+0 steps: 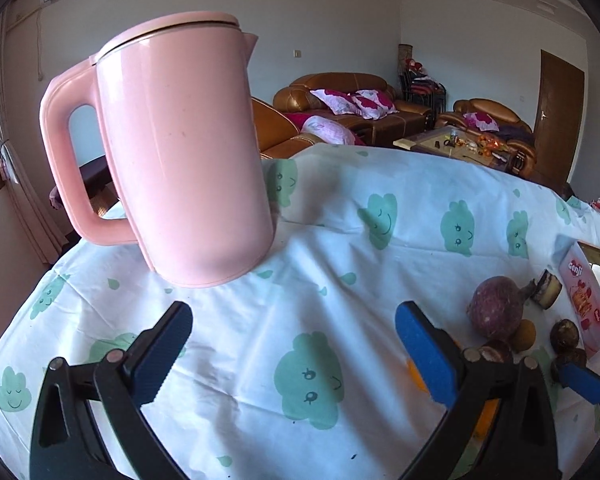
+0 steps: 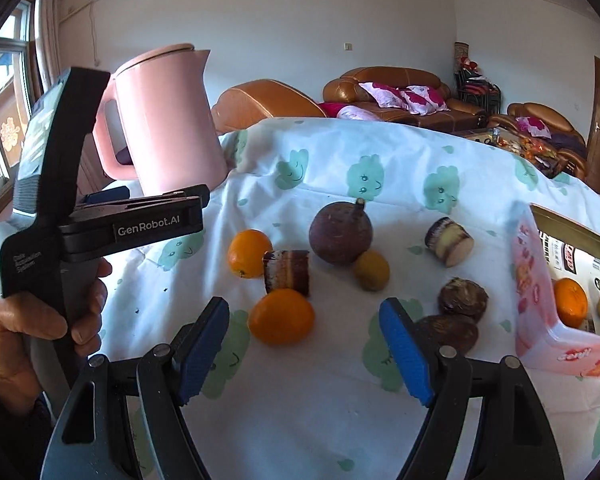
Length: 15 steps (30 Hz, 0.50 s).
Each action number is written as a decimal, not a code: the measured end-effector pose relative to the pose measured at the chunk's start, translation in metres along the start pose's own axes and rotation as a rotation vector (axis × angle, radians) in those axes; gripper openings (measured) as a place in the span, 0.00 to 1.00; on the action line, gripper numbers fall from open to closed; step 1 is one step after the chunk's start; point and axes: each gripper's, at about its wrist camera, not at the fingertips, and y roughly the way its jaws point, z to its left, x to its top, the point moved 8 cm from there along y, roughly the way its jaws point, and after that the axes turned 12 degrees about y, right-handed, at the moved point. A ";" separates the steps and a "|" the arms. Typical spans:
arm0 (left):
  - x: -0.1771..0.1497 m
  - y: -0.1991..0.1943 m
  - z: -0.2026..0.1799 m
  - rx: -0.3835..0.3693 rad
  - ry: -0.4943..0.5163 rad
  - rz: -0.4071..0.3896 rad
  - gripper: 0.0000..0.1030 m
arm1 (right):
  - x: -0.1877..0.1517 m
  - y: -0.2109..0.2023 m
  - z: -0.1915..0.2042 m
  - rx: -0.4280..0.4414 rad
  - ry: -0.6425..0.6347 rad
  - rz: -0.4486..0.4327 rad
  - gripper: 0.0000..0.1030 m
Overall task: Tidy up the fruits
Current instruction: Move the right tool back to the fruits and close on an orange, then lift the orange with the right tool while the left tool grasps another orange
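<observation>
In the right wrist view, my right gripper [image 2: 304, 348] is open and empty, just short of an orange [image 2: 281, 316]. Behind it lie a second orange [image 2: 249, 253], a cut sugarcane piece [image 2: 287, 272], a large purple round fruit [image 2: 340, 234], a small yellow-brown fruit [image 2: 372, 271], another sugarcane piece [image 2: 450, 241] and two brown taro-like fruits [image 2: 462, 298]. A pink box [image 2: 540, 320] at the right holds an orange [image 2: 570, 302]. My left gripper [image 1: 294, 344] is open and empty over bare cloth, in front of a pink kettle [image 1: 180, 152].
The table wears a white cloth with green cartoon prints [image 2: 380, 420]. The pink kettle [image 2: 168, 120] stands at the far left. The left gripper's body [image 2: 100, 228], held by a hand, sits left of the fruits. Sofas [image 2: 384, 92] stand beyond the table.
</observation>
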 end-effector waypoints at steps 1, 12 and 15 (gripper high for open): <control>0.001 0.000 -0.003 -0.001 0.012 0.003 1.00 | 0.000 0.008 0.003 -0.008 -0.006 0.023 0.77; -0.001 0.004 -0.020 -0.017 0.077 0.016 1.00 | -0.011 0.034 0.004 0.026 0.033 0.163 0.42; -0.001 0.003 -0.023 -0.028 0.092 0.018 1.00 | -0.009 0.022 -0.006 0.011 0.052 0.124 0.42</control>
